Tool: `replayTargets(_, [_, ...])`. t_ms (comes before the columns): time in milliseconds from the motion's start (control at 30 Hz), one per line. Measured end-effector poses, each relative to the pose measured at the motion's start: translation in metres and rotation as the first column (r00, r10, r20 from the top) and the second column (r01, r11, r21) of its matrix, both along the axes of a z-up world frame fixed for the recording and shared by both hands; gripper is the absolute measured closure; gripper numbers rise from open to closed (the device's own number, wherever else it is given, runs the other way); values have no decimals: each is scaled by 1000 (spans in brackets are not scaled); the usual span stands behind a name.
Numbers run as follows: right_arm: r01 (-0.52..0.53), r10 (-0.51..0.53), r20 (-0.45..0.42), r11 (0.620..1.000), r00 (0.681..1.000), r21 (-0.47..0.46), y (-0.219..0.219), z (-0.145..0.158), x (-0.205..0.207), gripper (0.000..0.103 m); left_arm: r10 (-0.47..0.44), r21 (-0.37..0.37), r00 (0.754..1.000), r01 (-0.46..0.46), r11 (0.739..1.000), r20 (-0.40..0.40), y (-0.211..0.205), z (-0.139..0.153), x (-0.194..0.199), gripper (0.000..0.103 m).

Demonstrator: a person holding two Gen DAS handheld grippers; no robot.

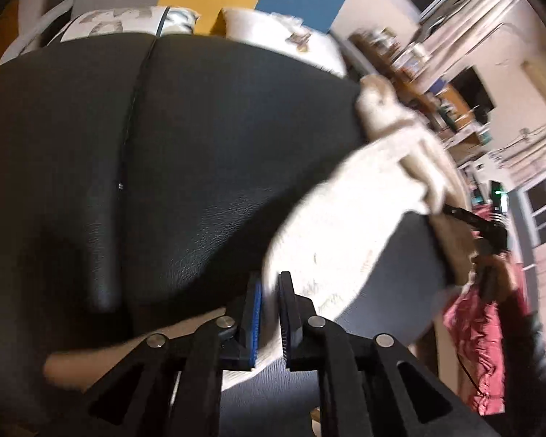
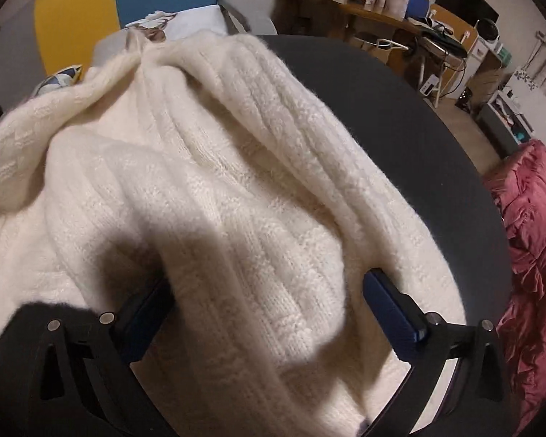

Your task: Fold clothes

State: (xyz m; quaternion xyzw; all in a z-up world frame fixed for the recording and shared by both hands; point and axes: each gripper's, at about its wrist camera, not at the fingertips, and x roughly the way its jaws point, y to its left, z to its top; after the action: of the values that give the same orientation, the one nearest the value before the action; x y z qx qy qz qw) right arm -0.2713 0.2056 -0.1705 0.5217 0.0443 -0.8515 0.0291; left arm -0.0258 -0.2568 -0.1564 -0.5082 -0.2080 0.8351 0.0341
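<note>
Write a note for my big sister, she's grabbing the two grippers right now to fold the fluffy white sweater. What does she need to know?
Left gripper: jaws nearly shut, with a thin edge of the white sweater between them; whether it is pinched is unclear.
Right gripper: jaws wide open over a thick roll of the sweater, not squeezing.
The sweater lies bunched on the dark surface, with a red cloth off to one side.
Done: no neat fold shows yet.
Left: spread it flat, fold sleeves and body.

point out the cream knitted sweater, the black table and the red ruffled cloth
cream knitted sweater (image 2: 236,182), right wrist view, ribbed middle of the knit
black table (image 2: 400,138), right wrist view, bare top beside the sweater
red ruffled cloth (image 2: 527,225), right wrist view, its ruffled folds
</note>
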Motion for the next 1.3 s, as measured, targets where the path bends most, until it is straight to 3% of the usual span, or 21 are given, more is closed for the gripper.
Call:
replayTargets(67, [-17, 14, -67, 999, 998, -52, 3, 23, 15, 0, 3, -9, 1000, -3, 1000, -31, -11, 8, 17, 89])
replayTargets(167, [-100, 77, -178, 988, 981, -122, -1, 60, 43, 0, 17, -115, 998, -24, 993, -58, -23, 14, 46, 88])
replayTargets(233, [-238, 196, -188, 942, 962, -235, -19, 76, 64, 0, 16, -168, 999, -23, 985, -45, -22, 8, 51, 87])
replayTargets(300, [-354, 312, -180, 888, 933, -292, -44, 78, 84, 0, 11, -187, 1000, -12, 982, -5, -21, -5, 57, 87])
replayTargets(467, [-510, 492, -139, 803, 860, -308, -138, 63, 111, 0, 57, -150, 997, -49, 987, 53, -20, -35, 65, 87])
replayTargets(600, [-550, 550, -66, 809, 833, -206, -199, 38, 105, 0, 113, -173, 993, -108, 979, 21, -9, -45, 65, 86])
replayTargets(667, [-544, 547, -22, 826, 837, -146, -215, 23, 101, 0, 111, -281, 994, -110, 953, -14, 9, -46, 64, 87])
replayTargets(700, [-537, 542, 10, 834, 840, -127, -221, 13, 98, 0, 103, -341, 994, -105, 934, -24, 16, -44, 64, 97])
replayTargets(767, [-511, 522, 89, 852, 849, -116, -226, -10, 94, 0, 122, -402, 992, -128, 907, -39, 19, -43, 63, 101])
replayTargets(833, [-501, 511, 83, 857, 855, -119, -228, -12, 97, 0, 215, -349, 975, -223, 910, -61, 1, -38, 66, 103])
replayTargets(933, [-501, 515, 67, 852, 855, -150, -235, -10, 102, 0, 355, -418, 931, -356, 836, -82, -25, -31, 52, 103])
replayTargets(1067, [-511, 526, 43, 839, 849, -187, -263, -9, 110, 0, 462, -373, 886, -441, 816, -36, -61, -33, 40, 103])
replayTargets(1133, [-542, 549, 26, 831, 836, -124, -281, -11, 117, 0, 485, -327, 871, -481, 813, -77, -60, -18, 38, 103])
replayTargets(1233, [-553, 569, -20, 790, 822, -264, -260, 9, 118, 0, 422, -222, 894, -446, 867, -151, -47, 9, 41, 96])
replayTargets(1300, [-542, 542, -108, 764, 833, -349, -221, 36, 122, 0, 362, -164, 916, -390, 906, -175, -42, 20, 45, 90])
